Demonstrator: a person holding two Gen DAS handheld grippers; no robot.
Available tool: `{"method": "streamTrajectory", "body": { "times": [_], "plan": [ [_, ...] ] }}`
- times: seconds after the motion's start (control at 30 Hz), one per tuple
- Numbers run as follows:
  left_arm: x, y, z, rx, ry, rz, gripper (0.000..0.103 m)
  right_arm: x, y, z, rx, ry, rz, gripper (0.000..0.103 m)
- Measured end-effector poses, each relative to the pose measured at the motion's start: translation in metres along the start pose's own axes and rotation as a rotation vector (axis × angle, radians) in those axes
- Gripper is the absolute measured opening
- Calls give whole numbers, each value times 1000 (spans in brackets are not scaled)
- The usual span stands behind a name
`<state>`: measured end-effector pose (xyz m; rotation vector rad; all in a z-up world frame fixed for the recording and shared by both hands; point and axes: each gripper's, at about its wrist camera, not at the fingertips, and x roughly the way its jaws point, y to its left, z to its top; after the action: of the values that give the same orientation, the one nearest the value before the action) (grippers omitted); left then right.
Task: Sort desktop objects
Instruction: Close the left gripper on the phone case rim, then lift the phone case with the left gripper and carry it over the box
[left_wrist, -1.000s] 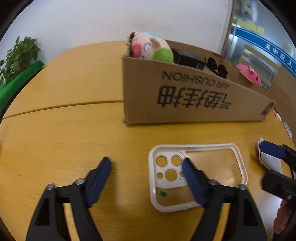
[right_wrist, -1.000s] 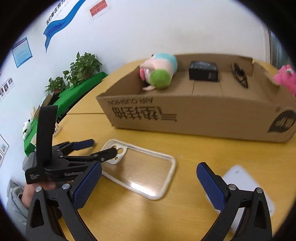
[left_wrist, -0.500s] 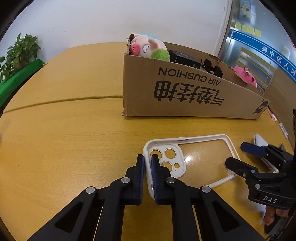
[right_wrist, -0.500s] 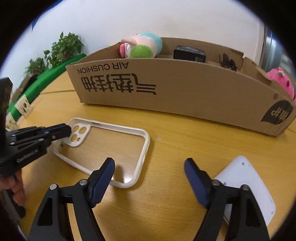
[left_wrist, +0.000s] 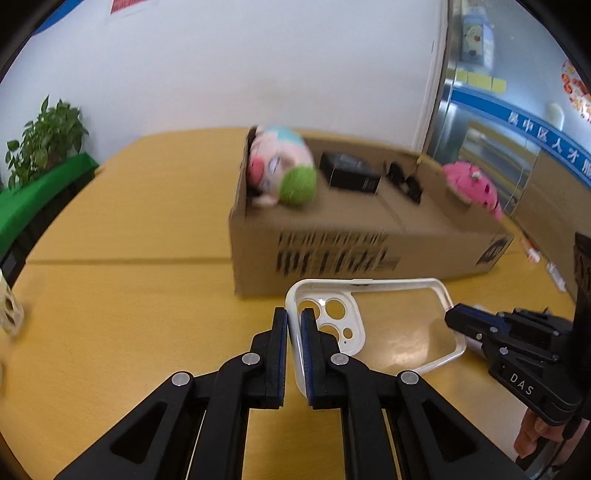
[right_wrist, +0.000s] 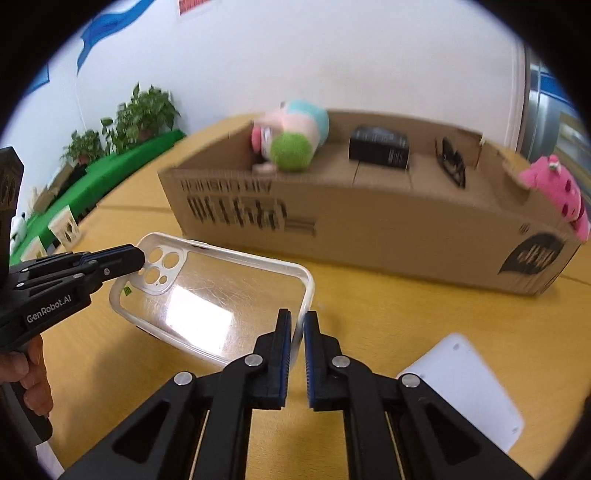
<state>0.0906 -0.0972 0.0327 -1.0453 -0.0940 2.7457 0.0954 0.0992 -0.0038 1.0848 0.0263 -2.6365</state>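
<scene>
A clear phone case with a white rim (left_wrist: 391, 325) (right_wrist: 207, 291) is held above the yellow table by both grippers. My left gripper (left_wrist: 294, 321) is shut on its camera-hole end. My right gripper (right_wrist: 296, 325) is shut on the rim at the opposite end. The long cardboard box (left_wrist: 362, 251) (right_wrist: 369, 229) stands just behind the case. It holds a pink plush with a green ball (left_wrist: 284, 173) (right_wrist: 291, 136), a black box (left_wrist: 351, 173) (right_wrist: 380, 147) and dark sunglasses (left_wrist: 406, 181) (right_wrist: 450, 162).
A pink plush (left_wrist: 472, 188) (right_wrist: 557, 192) sits at the box's right end. A white flat device (right_wrist: 469, 380) lies on the table right of my right gripper. A small white holder (left_wrist: 9, 314) stands at the table's left edge. Green plants (right_wrist: 136, 118) lie beyond the table.
My right gripper has shut on the far end of the case. Both grippers have lifted the case off the table and moved closer to the box.
</scene>
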Motion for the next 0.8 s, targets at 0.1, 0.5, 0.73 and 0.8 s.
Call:
{"method": "streamTrajectory", "body": {
  "times": [0.1, 0.5, 0.73, 0.8],
  "plan": [
    [-16, -20, 34, 45, -89, -36, 6, -24, -15, 20, 46, -64, 22, 6],
    [-3, -86, 152, 154, -208, -159, 6, -98, -88, 113, 76, -274, -169, 6],
    [50, -46, 169, 75, -67, -70, 6, -42, -89, 146, 61, -170, -88, 6],
    [70, -28, 165, 32, 2, -55, 6, -14, -86, 153, 59, -110, -46, 6]
  ]
}}
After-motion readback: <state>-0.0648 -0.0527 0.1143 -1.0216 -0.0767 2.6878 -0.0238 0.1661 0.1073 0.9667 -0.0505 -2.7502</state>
